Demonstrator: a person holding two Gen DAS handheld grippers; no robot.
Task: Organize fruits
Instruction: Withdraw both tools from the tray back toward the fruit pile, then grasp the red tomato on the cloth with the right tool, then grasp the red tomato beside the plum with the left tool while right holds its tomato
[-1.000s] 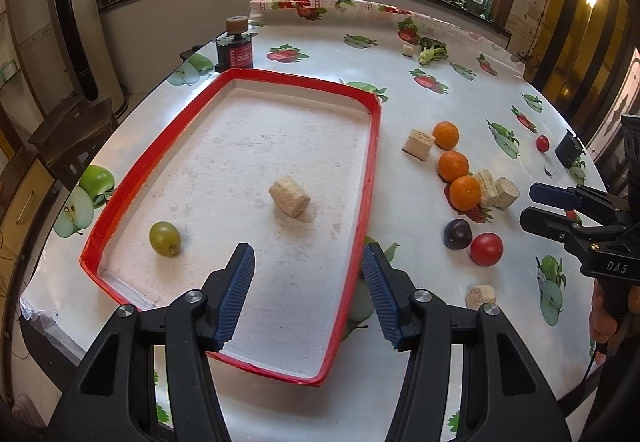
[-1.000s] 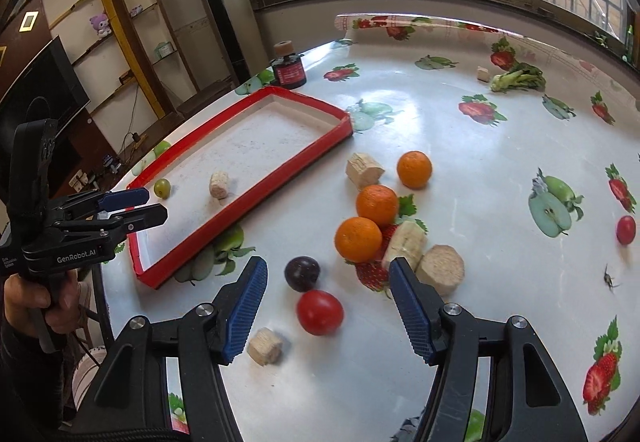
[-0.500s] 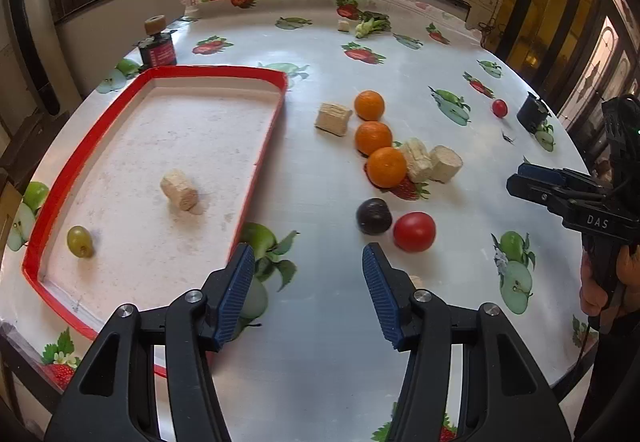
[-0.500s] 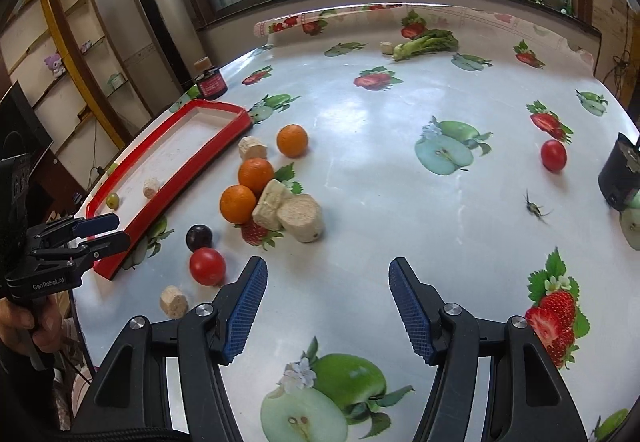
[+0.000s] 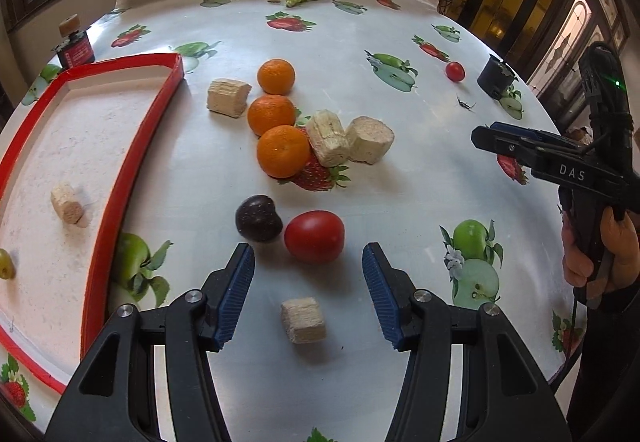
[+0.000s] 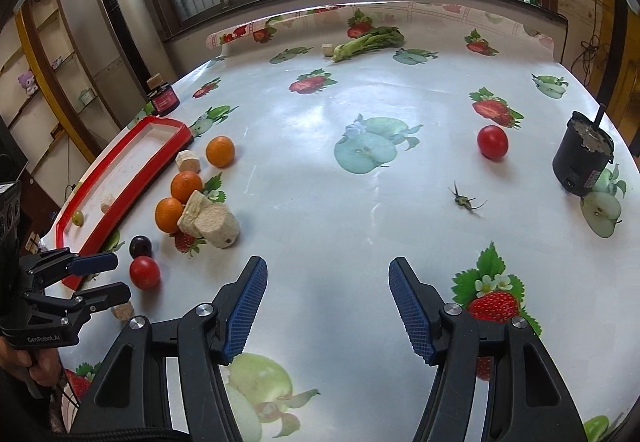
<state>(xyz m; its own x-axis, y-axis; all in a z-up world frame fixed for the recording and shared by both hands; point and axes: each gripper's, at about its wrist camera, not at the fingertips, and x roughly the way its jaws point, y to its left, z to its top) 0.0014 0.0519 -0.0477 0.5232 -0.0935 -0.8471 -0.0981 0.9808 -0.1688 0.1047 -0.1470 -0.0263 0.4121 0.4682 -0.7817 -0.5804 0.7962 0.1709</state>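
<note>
My left gripper (image 5: pixel 308 256) is open, hovering just short of a red tomato (image 5: pixel 315 236) and a dark plum (image 5: pixel 258 217), with a beige block (image 5: pixel 303 320) on the cloth below its fingers. Three oranges (image 5: pixel 283 150) lie in a row beyond. The red tray (image 5: pixel 120 170) at left holds a beige block (image 5: pixel 67 202) and a green grape (image 5: pixel 5 269). My right gripper (image 6: pixel 328 274) is open over bare cloth with nothing between its fingers. A second, small tomato (image 6: pixel 492 142) lies far ahead of it to the right.
Beige blocks (image 5: pixel 328 138) lean on the oranges. A black can (image 6: pixel 582 158) stands near the right table edge, with a small insect-like thing (image 6: pixel 464 199) beside it. Greens (image 6: pixel 368 40) lie at the far edge, and a dark jar (image 6: pixel 164 98) stands behind the tray.
My left gripper has swung right, from above the tray to the plum and tomato. My right gripper has moved right, off the fruit pile to open cloth. Both jaws kept their width.
</note>
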